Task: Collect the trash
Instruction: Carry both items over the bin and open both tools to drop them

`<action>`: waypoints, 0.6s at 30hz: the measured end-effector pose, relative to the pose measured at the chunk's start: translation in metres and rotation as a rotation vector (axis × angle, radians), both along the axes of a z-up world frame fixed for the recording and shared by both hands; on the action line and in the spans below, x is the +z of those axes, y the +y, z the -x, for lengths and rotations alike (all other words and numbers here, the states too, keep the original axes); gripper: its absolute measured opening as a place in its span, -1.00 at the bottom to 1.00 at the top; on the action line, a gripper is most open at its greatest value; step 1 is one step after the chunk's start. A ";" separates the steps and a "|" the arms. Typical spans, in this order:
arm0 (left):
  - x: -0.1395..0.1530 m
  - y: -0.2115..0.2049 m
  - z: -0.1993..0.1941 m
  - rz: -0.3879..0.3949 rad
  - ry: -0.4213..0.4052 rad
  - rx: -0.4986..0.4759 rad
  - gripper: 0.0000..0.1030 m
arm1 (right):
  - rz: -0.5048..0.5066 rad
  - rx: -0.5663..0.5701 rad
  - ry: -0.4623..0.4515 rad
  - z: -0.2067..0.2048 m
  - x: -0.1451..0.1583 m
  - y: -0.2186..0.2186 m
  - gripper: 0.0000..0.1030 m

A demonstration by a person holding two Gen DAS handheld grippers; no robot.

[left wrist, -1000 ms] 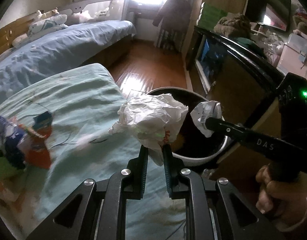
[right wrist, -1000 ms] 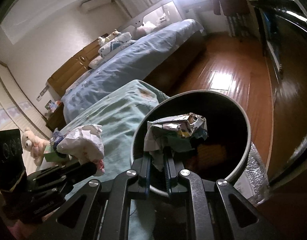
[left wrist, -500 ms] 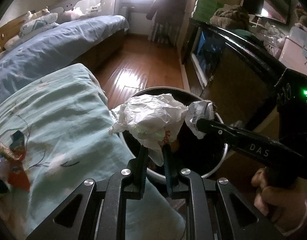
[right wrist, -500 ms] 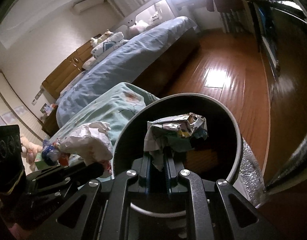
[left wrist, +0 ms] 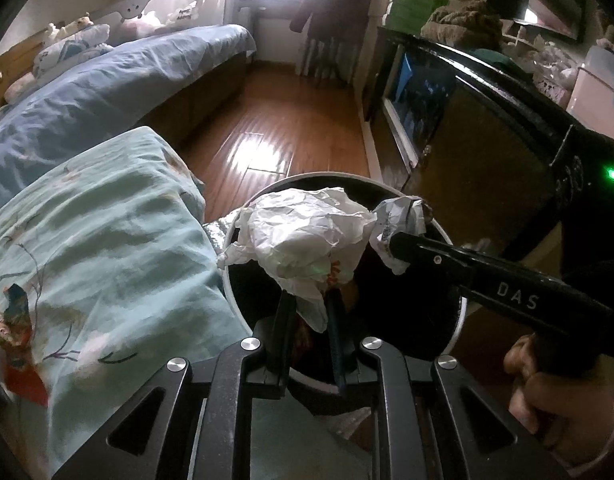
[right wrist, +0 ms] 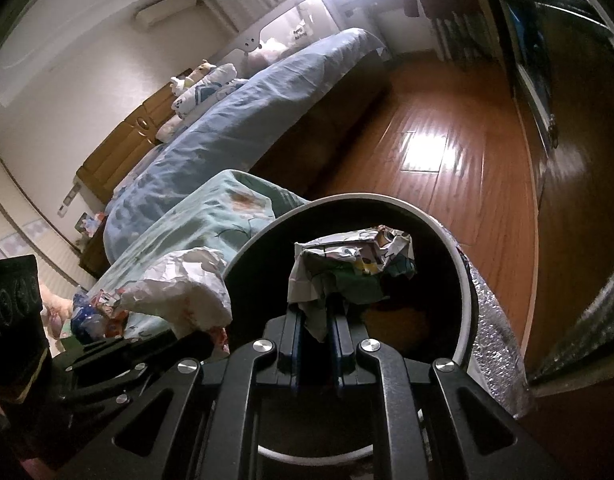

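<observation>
My left gripper (left wrist: 309,300) holds a white crumpled paper wad (left wrist: 303,236) by its lower tail, above the left part of the round dark trash bin (left wrist: 461,312). Its jaws are opening, with the tail still pinched between them. In the right wrist view my right gripper (right wrist: 317,312) hangs over the middle of the bin (right wrist: 465,280) with a printed crumpled paper (right wrist: 355,268) between its fingers. Its jaws are opening too, and the paper is still caught. The two wads nearly touch. The white wad (right wrist: 183,292) overhangs the bin's left rim.
A teal bedspread (left wrist: 107,240) lies against the bin's left side, with more colourful wrappers (right wrist: 95,316) on it. Behind it stands a blue bed (left wrist: 107,80). Wood floor (left wrist: 275,132) runs beyond the bin. A dark cabinet (left wrist: 487,140) is close on the right, and silver foil (right wrist: 495,340) lies beside the bin.
Both grippers have moved over the bin with their paper wads. The left one came off the bedspread to the right, and the bin now lies under both wads.
</observation>
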State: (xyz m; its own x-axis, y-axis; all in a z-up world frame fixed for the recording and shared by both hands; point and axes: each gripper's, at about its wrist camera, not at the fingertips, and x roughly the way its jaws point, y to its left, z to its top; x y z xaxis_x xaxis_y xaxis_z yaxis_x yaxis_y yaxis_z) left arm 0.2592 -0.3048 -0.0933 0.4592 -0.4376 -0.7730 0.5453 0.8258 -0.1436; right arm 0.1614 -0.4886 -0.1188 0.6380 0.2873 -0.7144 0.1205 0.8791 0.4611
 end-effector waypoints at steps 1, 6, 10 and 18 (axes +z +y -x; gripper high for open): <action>0.000 0.000 -0.001 0.000 -0.001 0.003 -0.63 | 0.000 -0.001 0.005 -0.001 -0.001 0.000 -0.68; 0.002 0.007 0.000 0.009 0.006 0.019 -0.30 | -0.001 -0.026 0.020 0.000 -0.002 -0.002 -0.23; 0.008 0.024 0.009 0.023 -0.011 0.047 -0.05 | -0.013 -0.039 0.010 0.007 0.003 0.000 0.01; 0.018 0.075 0.047 0.051 -0.040 0.115 0.07 | -0.011 0.002 -0.047 0.025 0.022 0.032 0.36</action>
